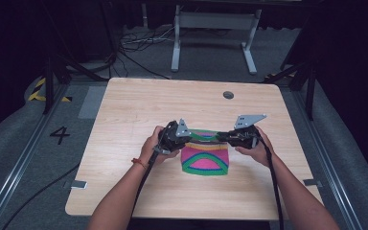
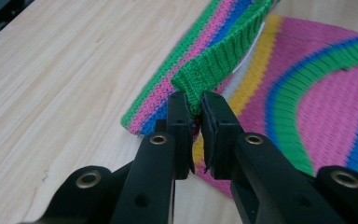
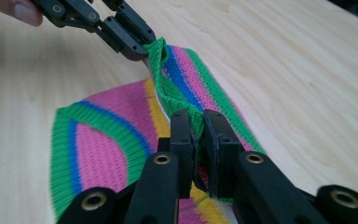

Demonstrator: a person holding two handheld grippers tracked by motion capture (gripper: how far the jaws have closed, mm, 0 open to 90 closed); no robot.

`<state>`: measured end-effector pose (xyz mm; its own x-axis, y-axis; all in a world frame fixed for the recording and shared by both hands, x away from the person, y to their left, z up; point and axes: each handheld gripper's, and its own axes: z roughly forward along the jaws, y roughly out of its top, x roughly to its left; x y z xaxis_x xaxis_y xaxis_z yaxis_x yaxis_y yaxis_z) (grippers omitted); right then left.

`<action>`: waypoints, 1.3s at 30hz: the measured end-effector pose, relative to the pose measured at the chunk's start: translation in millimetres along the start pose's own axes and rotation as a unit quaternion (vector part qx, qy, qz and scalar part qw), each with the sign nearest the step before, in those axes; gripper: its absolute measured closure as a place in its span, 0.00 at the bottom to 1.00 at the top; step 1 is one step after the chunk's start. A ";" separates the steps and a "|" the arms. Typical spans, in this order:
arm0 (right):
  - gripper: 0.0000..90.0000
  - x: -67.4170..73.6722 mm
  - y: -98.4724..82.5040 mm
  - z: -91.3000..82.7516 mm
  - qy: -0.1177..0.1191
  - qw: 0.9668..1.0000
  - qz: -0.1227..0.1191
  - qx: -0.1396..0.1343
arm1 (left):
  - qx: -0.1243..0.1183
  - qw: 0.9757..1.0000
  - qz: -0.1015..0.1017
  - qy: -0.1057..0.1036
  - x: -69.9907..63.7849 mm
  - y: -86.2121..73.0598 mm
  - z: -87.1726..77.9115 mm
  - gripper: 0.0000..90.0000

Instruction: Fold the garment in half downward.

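A striped knitted piece [image 1: 204, 158] in pink, green, blue and yellow lies mid-table, its far edge folded back toward the person. My left gripper [image 1: 188, 137] is shut on the left corner of the green ribbed hem [image 2: 214, 65]; the hem stands pinched between its jaws [image 2: 195, 105]. My right gripper [image 1: 222, 136] is shut on the right corner of the same hem [image 3: 175, 98], with the fabric between its jaws [image 3: 196, 122]. In the right gripper view the left gripper [image 3: 142, 49] holds the far corner. Both grippers lift the hem slightly off the lower layer [image 3: 107, 140].
The light wooden table [image 1: 134, 105] has bare room on all sides of the knit. A round grommet [image 1: 228, 95] sits near its far edge. A white metal stand [image 1: 214, 28] and cables [image 1: 139, 40] lie on the floor behind.
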<state>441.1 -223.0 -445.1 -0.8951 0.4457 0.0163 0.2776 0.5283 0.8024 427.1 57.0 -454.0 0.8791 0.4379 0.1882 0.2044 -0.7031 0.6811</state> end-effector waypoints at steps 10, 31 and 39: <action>0.91 28.4 -13.8 -7.3 0.026 0.998 -0.035 0.035 | 0.012 0.999 0.051 -0.011 -32.9 -13.0 -8.4 0.92; 0.86 47.6 -50.5 -5.8 0.037 0.996 -0.034 0.079 | 0.042 0.997 0.062 -0.030 -58.8 -30.1 -1.4 0.84; 0.88 51.6 -49.2 -5.0 0.030 0.996 -0.037 0.074 | 0.028 0.997 0.071 -0.029 -65.0 -22.0 4.1 0.60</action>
<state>379.5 -229.6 -480.8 -0.9331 0.3595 0.0005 0.2547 0.6601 0.7067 367.2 41.7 -484.1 0.9239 0.2997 0.2379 0.0986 -0.7871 0.6088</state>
